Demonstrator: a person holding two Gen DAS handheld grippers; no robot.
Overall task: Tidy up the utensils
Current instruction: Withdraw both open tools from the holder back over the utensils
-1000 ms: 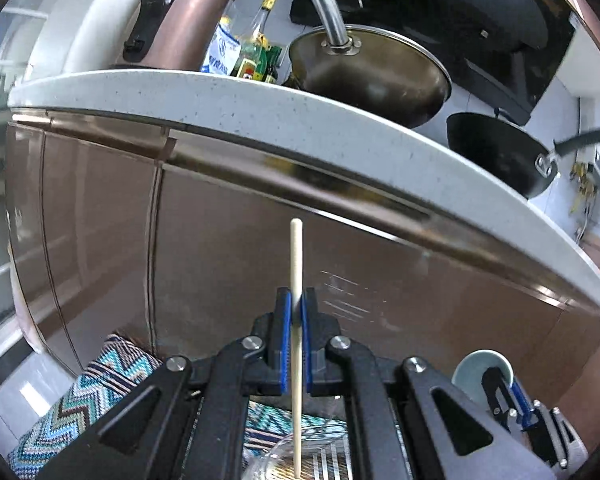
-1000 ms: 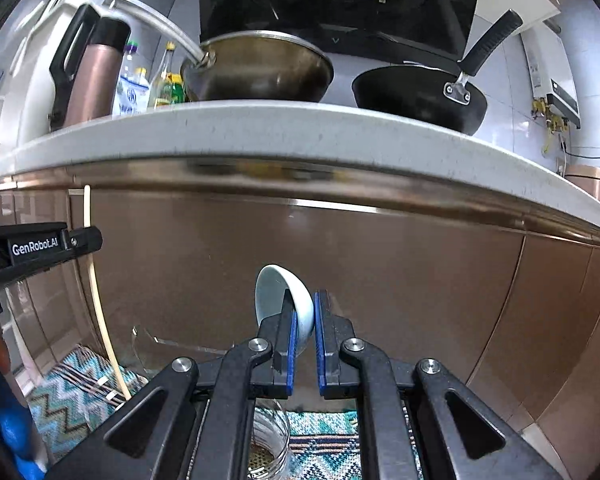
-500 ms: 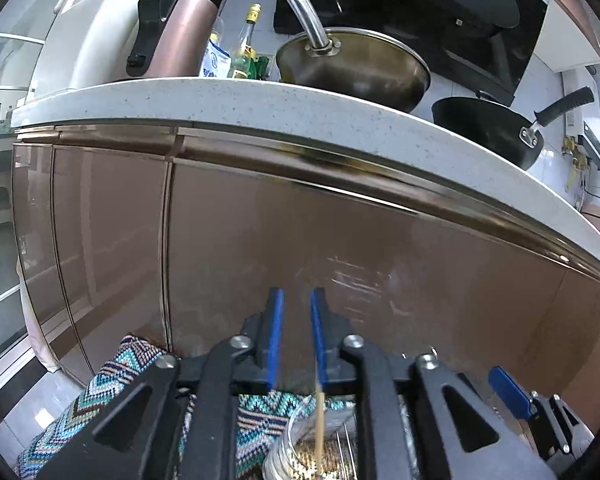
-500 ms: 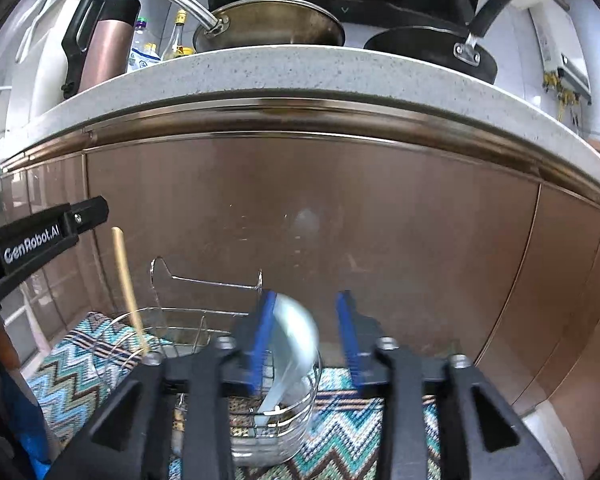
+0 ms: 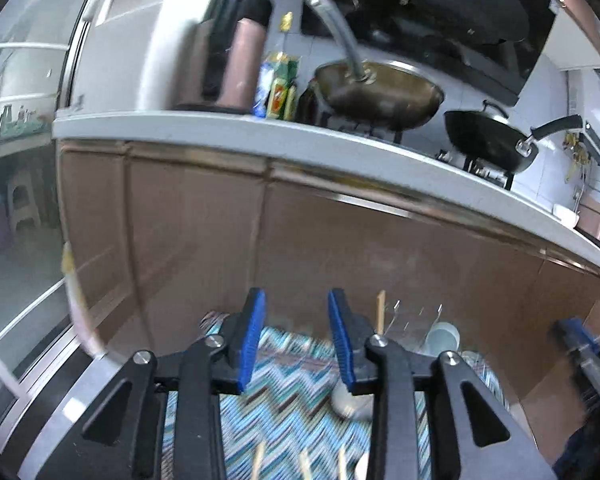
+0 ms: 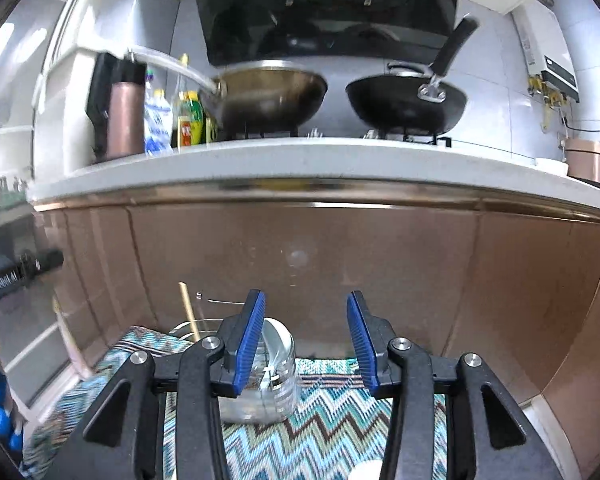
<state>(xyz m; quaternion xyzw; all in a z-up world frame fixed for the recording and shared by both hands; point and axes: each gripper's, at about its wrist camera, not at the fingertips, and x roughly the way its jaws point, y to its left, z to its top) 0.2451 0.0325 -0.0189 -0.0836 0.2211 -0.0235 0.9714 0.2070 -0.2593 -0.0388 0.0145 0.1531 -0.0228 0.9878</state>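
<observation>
A clear utensil holder [image 6: 260, 384] with a wire frame stands on the zigzag mat [image 6: 332, 432]. A white spoon [image 6: 278, 346] and a wooden chopstick [image 6: 190, 314] stand in it. My right gripper [image 6: 306, 336] hovers just in front of the holder; its jaws are opening with nothing between them. In the left wrist view the same chopstick [image 5: 381, 312] and spoon [image 5: 442, 336] show to the right of my left gripper [image 5: 296, 336]. Its jaws are also opening, over the mat, and are empty. The left gripper [image 6: 20, 272] also shows at the right view's left edge.
Loose chopsticks [image 5: 304, 464] and a white dish [image 5: 348, 404] lie on the mat near the left gripper. Behind the mat rises a brown cabinet front [image 6: 340, 264] under a white counter [image 6: 300, 160] holding two woks, a thermos and bottles.
The left gripper let go of the chopstick and the right let go of the spoon; both now stand in the holder. Both grippers drew back and rose, their jaws widening.
</observation>
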